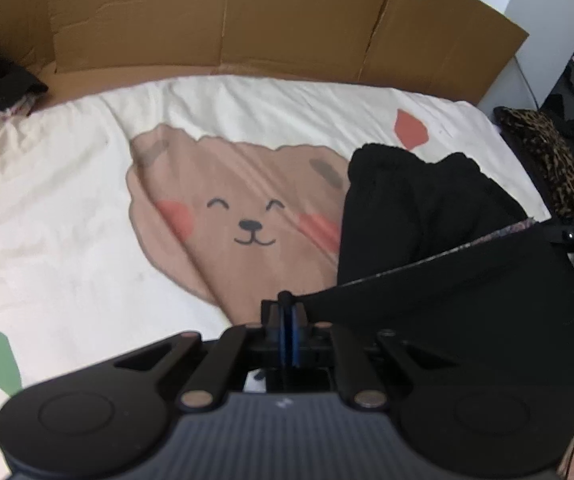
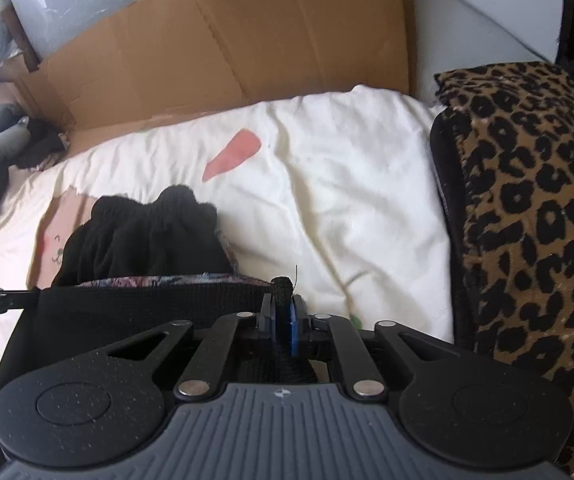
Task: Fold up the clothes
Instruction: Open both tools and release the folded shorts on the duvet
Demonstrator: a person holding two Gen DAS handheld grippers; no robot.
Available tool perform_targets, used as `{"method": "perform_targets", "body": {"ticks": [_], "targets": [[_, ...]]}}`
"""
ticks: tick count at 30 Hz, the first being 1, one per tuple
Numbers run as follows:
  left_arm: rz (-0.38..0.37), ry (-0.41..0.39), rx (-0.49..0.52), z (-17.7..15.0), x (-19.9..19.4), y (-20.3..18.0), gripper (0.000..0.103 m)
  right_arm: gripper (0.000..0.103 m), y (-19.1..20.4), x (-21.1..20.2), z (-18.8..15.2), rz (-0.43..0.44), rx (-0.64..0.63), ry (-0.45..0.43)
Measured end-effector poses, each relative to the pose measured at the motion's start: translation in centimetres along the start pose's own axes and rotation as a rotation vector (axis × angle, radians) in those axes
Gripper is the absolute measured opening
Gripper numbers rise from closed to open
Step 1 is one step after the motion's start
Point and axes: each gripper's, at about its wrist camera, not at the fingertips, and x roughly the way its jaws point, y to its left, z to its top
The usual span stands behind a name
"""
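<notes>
The left tool (image 1: 286, 312) and right tool (image 2: 283, 300) each pinch one end of the black garment's (image 1: 427, 216) taut hem, its long axis running between them. The rest lies bunched on the bed (image 1: 67, 200), toward twelve o'clock. No writing is readable.

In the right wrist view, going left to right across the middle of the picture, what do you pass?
Left gripper at the frame edge → black garment stretched between both grippers → right gripper clamped on its hem → white bedspread → leopard-print cushion.
</notes>
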Motion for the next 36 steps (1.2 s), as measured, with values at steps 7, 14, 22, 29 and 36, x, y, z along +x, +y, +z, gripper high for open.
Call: {"method": "perform_targets", "body": {"ticks": [7,14,22,29,36], "targets": [[0.001,0.034,-0.041,-0.3,-0.4,0.5,0.063,0.041,-0.3,-1.3,-0.4,0.011,-0.009,-0.038],[-0.025,0.015,-0.062,0.2,-0.5,0.5,0.05,0.041,-0.9,-1.4,-0.6,0.031,0.003,-0.015],[-0.023,0.05,-0.106,0.6,0.4,0.8,0.039,0.041,-1.6,-0.4,-0.4,0.048,0.007,0.005],[-0.006,0.075,-0.079,0.0,1.5,0.4,0.038,0.041,-1.8,1.1,-0.4,0.055,0.0,0.045],[0.016,0.106,-0.012,0.5,2.0,-0.3,0.038,0.041,-0.9,2.7,-0.5,0.042,-0.057,0.071]]}}
